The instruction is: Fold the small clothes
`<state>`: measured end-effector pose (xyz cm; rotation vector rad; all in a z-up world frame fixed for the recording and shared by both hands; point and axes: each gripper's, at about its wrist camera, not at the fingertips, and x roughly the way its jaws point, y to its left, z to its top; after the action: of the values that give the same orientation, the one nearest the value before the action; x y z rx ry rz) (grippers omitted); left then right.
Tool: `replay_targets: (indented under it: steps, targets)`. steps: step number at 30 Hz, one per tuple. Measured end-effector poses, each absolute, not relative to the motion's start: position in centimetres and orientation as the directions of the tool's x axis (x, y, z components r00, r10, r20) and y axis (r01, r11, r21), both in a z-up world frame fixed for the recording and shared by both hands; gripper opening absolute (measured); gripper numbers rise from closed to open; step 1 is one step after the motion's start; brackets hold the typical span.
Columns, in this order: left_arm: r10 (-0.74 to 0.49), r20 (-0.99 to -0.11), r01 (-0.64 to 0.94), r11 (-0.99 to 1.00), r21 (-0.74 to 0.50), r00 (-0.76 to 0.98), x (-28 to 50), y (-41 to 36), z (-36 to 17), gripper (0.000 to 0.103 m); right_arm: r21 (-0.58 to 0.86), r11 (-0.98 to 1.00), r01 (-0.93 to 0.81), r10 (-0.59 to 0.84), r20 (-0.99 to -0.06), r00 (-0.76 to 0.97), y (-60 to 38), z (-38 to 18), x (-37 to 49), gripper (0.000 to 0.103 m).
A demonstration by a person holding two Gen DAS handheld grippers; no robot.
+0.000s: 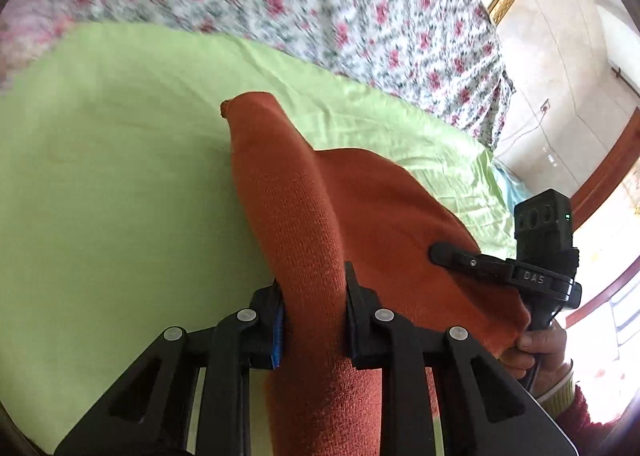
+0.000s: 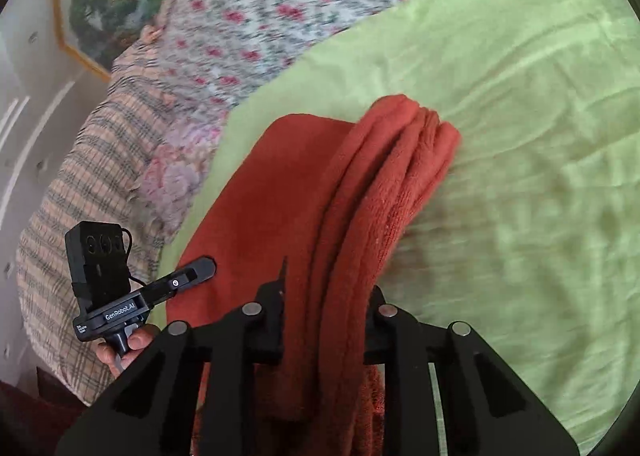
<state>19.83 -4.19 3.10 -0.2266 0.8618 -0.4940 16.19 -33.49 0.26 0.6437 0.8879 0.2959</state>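
Both the left gripper (image 1: 314,312) and right gripper (image 2: 326,320) clamp the rust cloth (image 1: 360,215), mid-fold; next, lay it toward twelve o'clock on the green sheet (image 1: 100,175).

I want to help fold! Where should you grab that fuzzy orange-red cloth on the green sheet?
Probably by its bunched edge, from the near side. The fuzzy orange-red cloth drapes in thick ridges there; the left gripper and right gripper each pinch one above the green sheet.
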Motion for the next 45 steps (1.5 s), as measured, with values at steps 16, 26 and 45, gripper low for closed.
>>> replay_targets:
  steps: [16, 26, 45]
  targets:
    - [-0.474, -0.731, 0.181, 0.876, -0.447, 0.491, 17.4, 5.4, -2.9, 0.051, 0.553, 0.833, 0.029, 0.474, -0.739, 0.479, -26.3, -4.1, 15.8, 0.045]
    - [-0.477, -0.73, 0.12, 0.866, -0.485, 0.489, 19.1, 5.0, -3.8, 0.05, 0.432, 0.895, -0.115, 0.419, -0.724, 0.548, -25.0, 3.7, 24.3, 0.049]
    - [-0.528, -0.714, 0.158, 0.84, -0.519, 0.46, 18.6, 3.1, -4.8, 0.044, 0.129, 0.822, -0.554, 0.145, -0.989, -0.014, -5.3, -6.0, 42.7, 0.028]
